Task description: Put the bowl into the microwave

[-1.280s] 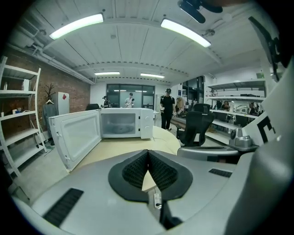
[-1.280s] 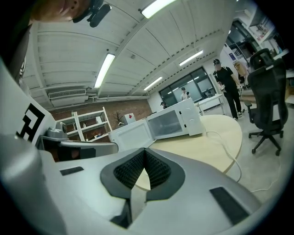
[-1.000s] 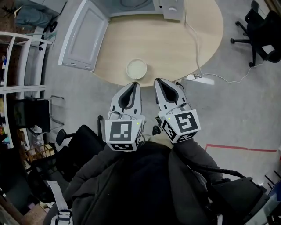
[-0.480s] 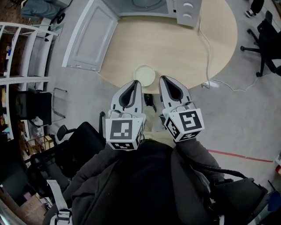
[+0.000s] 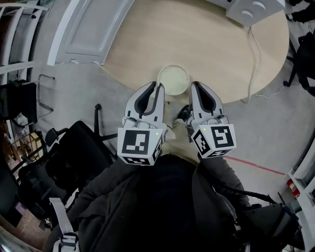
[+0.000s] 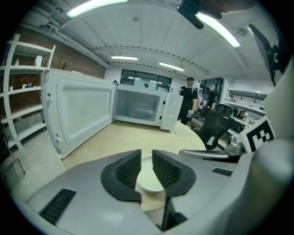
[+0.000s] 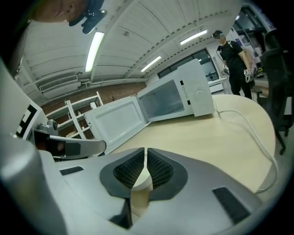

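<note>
A pale, shallow bowl (image 5: 173, 78) sits near the front edge of the round wooden table (image 5: 211, 49). The white microwave (image 6: 138, 106) stands at the far side with its door (image 6: 78, 114) swung wide open to the left. My left gripper (image 5: 158, 87) hovers just short of the bowl's left rim. Its jaws have just been opening and stand a narrow gap apart with nothing between them; the bowl (image 6: 149, 176) shows beyond the gap. My right gripper (image 5: 193, 86) is shut and empty, just short of the bowl's right rim, with the bowl (image 7: 141, 181) ahead of it.
A white cable (image 5: 253, 49) runs from the microwave (image 5: 251, 10) over the table's right edge. A black office chair (image 5: 74, 157) stands at my left, and white shelving (image 5: 15, 29) beyond it. A person (image 6: 188, 98) stands behind the microwave.
Both grippers have come forward and down, from short of the table to the bowl's near rim. The left jaws have parted a little; the right jaws stay shut.
</note>
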A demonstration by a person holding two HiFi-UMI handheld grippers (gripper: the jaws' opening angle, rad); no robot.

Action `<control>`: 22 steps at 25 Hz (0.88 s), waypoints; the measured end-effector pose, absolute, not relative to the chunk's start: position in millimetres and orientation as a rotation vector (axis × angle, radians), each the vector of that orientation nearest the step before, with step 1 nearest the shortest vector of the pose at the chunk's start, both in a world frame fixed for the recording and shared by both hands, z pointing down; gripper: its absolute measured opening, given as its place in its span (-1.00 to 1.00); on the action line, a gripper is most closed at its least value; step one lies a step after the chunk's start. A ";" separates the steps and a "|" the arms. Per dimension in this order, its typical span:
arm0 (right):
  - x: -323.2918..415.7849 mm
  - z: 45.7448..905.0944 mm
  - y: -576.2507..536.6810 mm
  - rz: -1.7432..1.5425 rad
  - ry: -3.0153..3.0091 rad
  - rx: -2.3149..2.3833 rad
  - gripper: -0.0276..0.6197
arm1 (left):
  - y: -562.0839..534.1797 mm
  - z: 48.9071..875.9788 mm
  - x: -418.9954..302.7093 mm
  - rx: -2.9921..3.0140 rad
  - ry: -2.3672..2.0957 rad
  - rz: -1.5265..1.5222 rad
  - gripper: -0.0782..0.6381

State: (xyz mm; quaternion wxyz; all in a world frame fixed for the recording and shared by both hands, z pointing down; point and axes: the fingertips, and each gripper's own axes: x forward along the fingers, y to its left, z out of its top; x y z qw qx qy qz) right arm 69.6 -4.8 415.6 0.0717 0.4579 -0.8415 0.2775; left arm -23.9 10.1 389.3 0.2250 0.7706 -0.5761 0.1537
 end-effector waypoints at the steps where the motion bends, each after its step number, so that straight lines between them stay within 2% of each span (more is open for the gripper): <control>1: 68.8 420.3 -7.3 0.834 -2.514 1.383 -0.90 | 7.0 395.0 -26.2 2.113 -1.570 0.408 -0.52; 3: 67.2 430.8 -10.3 0.848 -2.477 1.387 -0.88 | 2.4 405.4 -28.7 2.094 -1.530 0.387 -0.44; 6: 54.8 457.3 -1.7 0.908 -2.421 1.357 -0.71 | 8.4 432.7 -38.2 2.056 -1.477 0.400 -0.40; 10: 32.9 493.9 0.3 0.943 -2.406 1.336 -0.71 | 8.6 473.7 -62.5 2.001 -1.485 0.407 -0.40; 22: 14.4 503.5 -9.2 1.036 -2.425 1.241 -0.71 | 1.3 512.9 -73.9 1.869 -1.412 0.336 -0.44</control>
